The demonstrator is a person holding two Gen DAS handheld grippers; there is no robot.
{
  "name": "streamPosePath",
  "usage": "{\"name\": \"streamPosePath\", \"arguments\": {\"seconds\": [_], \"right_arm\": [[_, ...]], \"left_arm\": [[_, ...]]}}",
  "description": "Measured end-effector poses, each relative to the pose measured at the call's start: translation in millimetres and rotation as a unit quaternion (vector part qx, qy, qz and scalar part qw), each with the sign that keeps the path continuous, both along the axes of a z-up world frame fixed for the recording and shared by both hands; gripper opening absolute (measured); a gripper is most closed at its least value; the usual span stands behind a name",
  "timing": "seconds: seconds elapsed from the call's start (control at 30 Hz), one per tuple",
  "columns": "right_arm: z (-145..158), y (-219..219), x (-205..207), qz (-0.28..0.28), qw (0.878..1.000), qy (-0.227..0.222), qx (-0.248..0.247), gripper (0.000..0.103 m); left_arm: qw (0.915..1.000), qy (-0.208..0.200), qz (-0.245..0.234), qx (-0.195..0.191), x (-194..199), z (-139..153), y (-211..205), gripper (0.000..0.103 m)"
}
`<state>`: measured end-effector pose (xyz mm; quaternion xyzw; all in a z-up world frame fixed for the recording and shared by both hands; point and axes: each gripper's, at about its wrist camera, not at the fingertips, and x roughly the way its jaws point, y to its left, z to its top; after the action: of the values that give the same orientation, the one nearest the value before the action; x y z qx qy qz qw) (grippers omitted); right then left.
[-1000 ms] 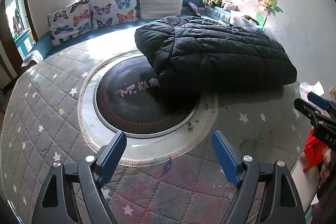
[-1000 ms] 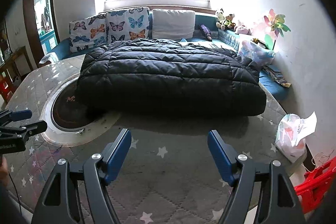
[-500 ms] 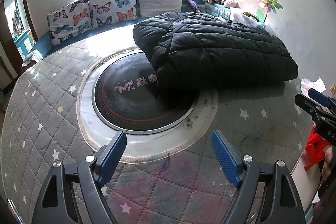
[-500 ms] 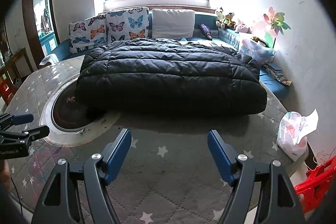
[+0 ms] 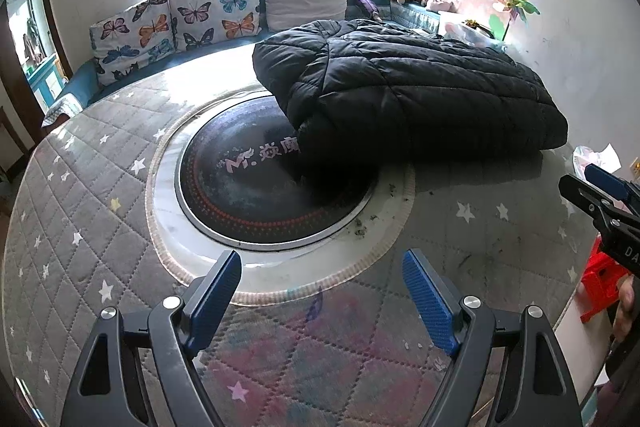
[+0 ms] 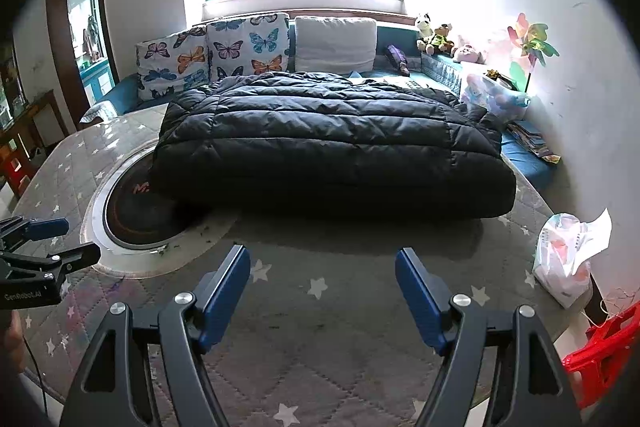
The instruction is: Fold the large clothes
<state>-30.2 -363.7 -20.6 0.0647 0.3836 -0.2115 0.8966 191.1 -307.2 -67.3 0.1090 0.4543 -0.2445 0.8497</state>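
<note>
The round desk (image 5: pixel 80 211) under a grey quilted star-print cover carries the black quilted puffer coat (image 6: pixel 328 143), a folded slab lying partly over the dark glass centre disc (image 5: pixel 256 191), unchanged over the last second, so the fold looks finished. The left tool (image 5: pixel 322 295) and right tool (image 6: pixel 322 291), both spread and empty, have eased slightly back; butterfly cushions (image 6: pixel 212 55) line the window bench.

The black jacket (image 6: pixel 332 151) is quilted cloth with a slight sheen. The bench cover (image 5: pixel 80 227) is matt stitched fabric with a diamond pattern. The round centre plate (image 5: pixel 240 203) looks glossy, ringed in metal. The bag (image 6: pixel 568 259) is thin crinkled plastic.
</note>
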Motion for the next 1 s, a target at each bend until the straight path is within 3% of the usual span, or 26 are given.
{"name": "streamPosePath", "arguments": {"seconds": [1.0], "right_arm": [[-2.8,5.9,6.8,0.01,1.0,0.006,0.002,0.082]], "left_arm": [[1.0,0.004,-0.002,0.001,-3.4,-3.4,2.9,0.088]]}}
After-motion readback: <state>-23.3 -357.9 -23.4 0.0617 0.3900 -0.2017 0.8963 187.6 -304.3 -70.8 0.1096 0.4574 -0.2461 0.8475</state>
